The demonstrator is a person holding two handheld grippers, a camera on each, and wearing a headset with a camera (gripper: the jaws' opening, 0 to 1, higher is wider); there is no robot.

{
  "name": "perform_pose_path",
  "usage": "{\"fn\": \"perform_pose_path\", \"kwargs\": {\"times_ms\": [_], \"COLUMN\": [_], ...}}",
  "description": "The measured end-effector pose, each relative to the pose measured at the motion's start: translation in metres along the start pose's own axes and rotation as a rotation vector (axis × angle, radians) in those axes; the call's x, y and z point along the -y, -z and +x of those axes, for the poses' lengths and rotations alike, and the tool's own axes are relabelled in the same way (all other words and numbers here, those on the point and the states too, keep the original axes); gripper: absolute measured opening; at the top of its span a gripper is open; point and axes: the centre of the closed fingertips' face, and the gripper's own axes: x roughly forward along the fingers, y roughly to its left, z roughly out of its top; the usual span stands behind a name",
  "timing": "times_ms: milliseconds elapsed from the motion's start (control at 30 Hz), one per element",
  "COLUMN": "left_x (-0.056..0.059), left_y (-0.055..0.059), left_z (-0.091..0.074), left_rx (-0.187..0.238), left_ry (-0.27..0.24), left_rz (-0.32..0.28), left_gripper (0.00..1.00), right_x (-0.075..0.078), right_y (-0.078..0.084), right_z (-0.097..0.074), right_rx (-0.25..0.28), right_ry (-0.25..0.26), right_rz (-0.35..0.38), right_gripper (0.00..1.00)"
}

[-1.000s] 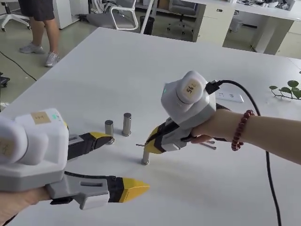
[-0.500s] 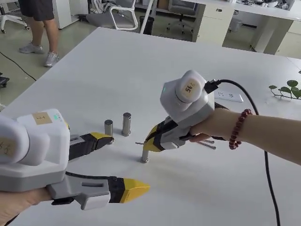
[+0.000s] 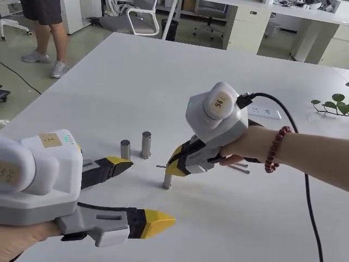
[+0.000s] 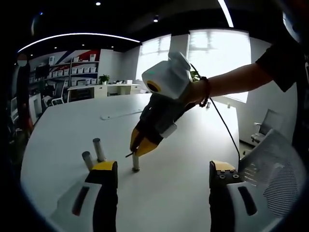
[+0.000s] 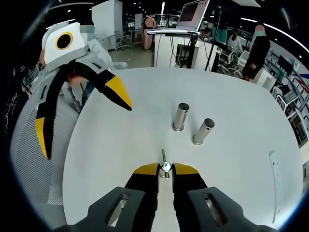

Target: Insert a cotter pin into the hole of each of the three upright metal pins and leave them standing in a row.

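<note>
Jaws of the right tool [image 5: 166,168] stand narrow, pinching a cotter pin [image 5: 163,155] that sticks out past the top of the nearest upright pin [image 3: 167,182] on the white bench [image 3: 163,82]. A short pin [image 3: 126,148] and a taller pin [image 3: 146,144] stand side by side just beyond. The left tool [image 4: 164,167] hangs wide and empty nearby.

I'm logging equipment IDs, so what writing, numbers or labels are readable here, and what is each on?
"546", handwritten and slanted, middle digit uncertain: tan sticker on the right gripper.
Faint marks, too blurred to read: top sticker on the left gripper.
Faint marks, too blurred to read: side sticker on the left gripper.
Nothing else is legible.
</note>
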Motion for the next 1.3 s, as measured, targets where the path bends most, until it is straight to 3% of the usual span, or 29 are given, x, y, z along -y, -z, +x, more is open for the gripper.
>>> {"fn": "perform_pose_path", "kwargs": {"times_ms": [367,633,667,900,1100,1300], "left_x": [0.002,0.002,0.002,0.005,0.005,0.003], "left_y": [-0.004,-0.003,-0.004,-0.005,-0.005,-0.01], "left_z": [0.004,-0.004,-0.007,-0.015,-0.021,-0.023], "left_rx": [0.01,0.009,0.009,0.009,0.014,0.027], "left_ry": [0.005,-0.007,-0.012,-0.013,-0.024,-0.033], "left_rz": [-0.001,0.003,0.008,0.016,0.006,0.002], "left_gripper": [0.78,0.82,0.83,0.9,0.96,0.99], "right_x": [0.002,0.011,0.009,0.011,0.017,0.023], "right_y": [-0.003,-0.031,-0.041,-0.065,-0.076,-0.082], "right_z": [-0.008,-0.01,-0.008,0.011,0.027,0.043], "right_rx": [0.034,0.121,0.15,0.171,0.174,0.185], "right_ry": [0.007,0.026,0.02,0.032,0.063,0.059], "right_rz": [0.033,0.079,0.082,0.099,0.098,0.107], "right_gripper": [0.15,0.21,0.22,0.23,0.25,0.23]}}
